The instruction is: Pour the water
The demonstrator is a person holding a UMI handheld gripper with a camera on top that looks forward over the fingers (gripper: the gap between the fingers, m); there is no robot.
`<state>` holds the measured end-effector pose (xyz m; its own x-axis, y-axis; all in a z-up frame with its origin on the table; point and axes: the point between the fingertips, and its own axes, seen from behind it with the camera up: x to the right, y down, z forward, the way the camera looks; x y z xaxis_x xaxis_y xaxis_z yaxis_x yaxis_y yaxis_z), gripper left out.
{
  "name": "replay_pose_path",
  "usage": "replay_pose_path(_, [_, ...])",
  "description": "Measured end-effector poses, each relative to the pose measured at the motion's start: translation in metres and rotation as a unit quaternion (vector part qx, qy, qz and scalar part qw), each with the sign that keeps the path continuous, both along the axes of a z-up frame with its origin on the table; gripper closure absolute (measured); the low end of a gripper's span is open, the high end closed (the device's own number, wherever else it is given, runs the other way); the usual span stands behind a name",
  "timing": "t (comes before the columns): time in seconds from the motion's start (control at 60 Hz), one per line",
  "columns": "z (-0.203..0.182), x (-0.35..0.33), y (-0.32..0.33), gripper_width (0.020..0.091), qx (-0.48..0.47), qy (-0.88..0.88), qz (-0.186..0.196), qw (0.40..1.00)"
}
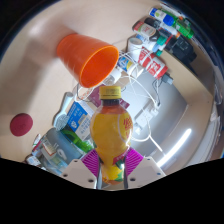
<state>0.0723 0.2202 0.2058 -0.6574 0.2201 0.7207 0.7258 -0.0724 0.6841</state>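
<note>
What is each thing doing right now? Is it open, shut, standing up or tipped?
Gripper: shut on the bottle.
Bottle: held between the pink pads, yellow cap on, orange liquid inside.
Orange cup: beyond the bottle, appears on its side, open mouth facing the bottle, nothing visible inside.
Red lid: lying flat on the table.

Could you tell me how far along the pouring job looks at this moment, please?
Done: the gripper is shut on the bottle of orange drink, both pads pressing its base. In hand: the bottle is held just below the orange cup, which appears tipped with its mouth facing the bottle. Left: the yellow cap looks still on and nothing is pouring, so opening and pouring remain.
</note>
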Motion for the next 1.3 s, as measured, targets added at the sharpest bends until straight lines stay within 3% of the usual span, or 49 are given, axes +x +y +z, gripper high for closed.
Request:
replay_pose_path(0.167, [-0.006,-0.001,0.003,0.0804,-0.005,0.047,0.01,0.999])
replay_pose_path(0.3, [0.016,0.009,0.005,0.0804,0.034,0.287,-0.009,0.957])
replay_pose_path(0.35, [0.018,0.009,0.001,0.0806,0.037,0.446,-0.023,0.894])
replay_pose_path(0.45, [0.021,0.028,-0.018,0.0791,0.069,0.7,-0.054,0.709])
replay_pose_path(0.5, [0.02,0.045,-0.023,0.0813,0.076,0.774,-0.072,0.625])
replay_pose_path(0.517, [0.018,0.049,-0.026,0.0784,0.078,0.793,-0.077,0.599])
replay_pose_path(0.6, [-0.014,0.064,-0.05,0.0786,0.092,0.866,-0.085,0.485])
replay_pose_path(0.683, [-0.044,0.081,-0.052,0.0764,0.066,0.896,-0.114,0.425])
replay_pose_path(0.767, [-0.089,0.086,-0.06,0.0763,0.053,0.9,-0.142,0.408])
replay_pose_path(1.017, [-0.149,0.091,-0.07,0.072,0.018,0.908,-0.148,0.393])
replay_pose_path(1.05, [-0.142,0.091,-0.068,0.0716,0.024,0.913,-0.122,0.389])
replay_pose_path(1.133, [-0.142,0.089,-0.073,0.0714,0.017,0.913,-0.1,0.394])
replay_pose_path(1.3, [-0.141,0.087,-0.072,0.0713,0.008,0.915,-0.084,0.394])
